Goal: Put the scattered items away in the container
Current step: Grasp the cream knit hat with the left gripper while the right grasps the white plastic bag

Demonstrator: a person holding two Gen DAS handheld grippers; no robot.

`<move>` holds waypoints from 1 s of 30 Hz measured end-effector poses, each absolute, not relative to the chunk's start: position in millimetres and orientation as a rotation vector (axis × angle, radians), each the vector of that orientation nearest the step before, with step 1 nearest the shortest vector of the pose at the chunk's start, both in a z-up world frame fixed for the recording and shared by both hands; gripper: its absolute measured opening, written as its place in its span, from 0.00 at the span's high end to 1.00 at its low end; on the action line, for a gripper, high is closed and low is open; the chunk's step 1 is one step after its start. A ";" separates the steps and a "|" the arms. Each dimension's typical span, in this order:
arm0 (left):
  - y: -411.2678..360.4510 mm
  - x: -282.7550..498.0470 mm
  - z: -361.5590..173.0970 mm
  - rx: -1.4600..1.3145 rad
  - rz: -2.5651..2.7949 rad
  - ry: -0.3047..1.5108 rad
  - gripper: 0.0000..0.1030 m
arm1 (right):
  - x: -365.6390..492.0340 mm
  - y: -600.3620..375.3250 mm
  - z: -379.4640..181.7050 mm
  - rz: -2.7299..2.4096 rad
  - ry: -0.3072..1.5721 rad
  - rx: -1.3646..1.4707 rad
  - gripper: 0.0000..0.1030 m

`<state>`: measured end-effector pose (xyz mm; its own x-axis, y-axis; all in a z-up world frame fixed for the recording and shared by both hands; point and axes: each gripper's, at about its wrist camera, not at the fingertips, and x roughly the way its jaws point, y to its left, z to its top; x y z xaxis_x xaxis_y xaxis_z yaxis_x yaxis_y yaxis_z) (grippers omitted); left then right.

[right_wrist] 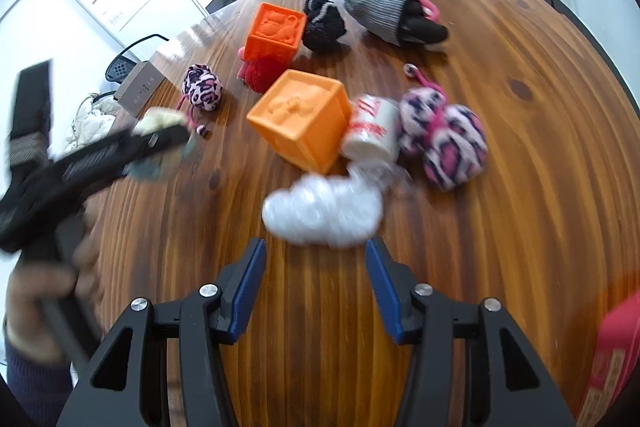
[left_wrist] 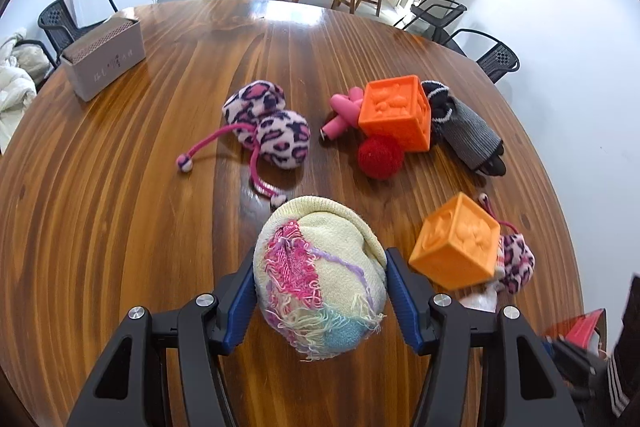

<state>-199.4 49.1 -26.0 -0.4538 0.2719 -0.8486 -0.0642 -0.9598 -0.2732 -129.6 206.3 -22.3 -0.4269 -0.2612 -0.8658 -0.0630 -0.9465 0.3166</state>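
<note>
Left gripper (left_wrist: 320,291) has the cream knitted bundle (left_wrist: 320,279) clamped between its blue pads, low at six o'clock over the wooden table (left_wrist: 120,187). Out at three o'clock sits an orange cube (left_wrist: 454,247), a second cube (left_wrist: 396,111) at one o'clock, leopard pouches (left_wrist: 268,125) at eleven. Right gripper (right_wrist: 316,283) hangs with jaws apart, nothing between them; at twelve o'clock lies a blurred white lump (right_wrist: 320,211), possibly crumpled plastic, just beside a white cup (right_wrist: 372,135).
</note>
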 end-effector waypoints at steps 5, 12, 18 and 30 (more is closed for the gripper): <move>42.6 -184.2 -26.1 -1.532 2.491 -0.323 0.40 | -158.0 197.5 -33.6 -2.540 -0.389 1.633 0.36; 37.9 -168.0 -28.0 -1.573 2.484 -0.337 0.40 | -161.5 187.2 -38.9 -2.579 -0.227 1.629 0.47; 50.3 -150.4 -19.6 -1.557 2.480 -0.331 0.40 | -141.6 183.0 -32.8 -2.553 -0.137 1.611 0.70; 104.7 -97.5 20.0 -1.468 2.456 -0.228 0.40 | -49.6 227.8 14.8 -2.608 -0.250 1.499 0.71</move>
<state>-97.5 104.7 20.0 -0.4502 0.3089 -0.8378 -0.1493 -0.9511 -0.2705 -49.6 227.8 14.8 -0.5011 -0.1885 -0.8446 0.0243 -0.9787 0.2040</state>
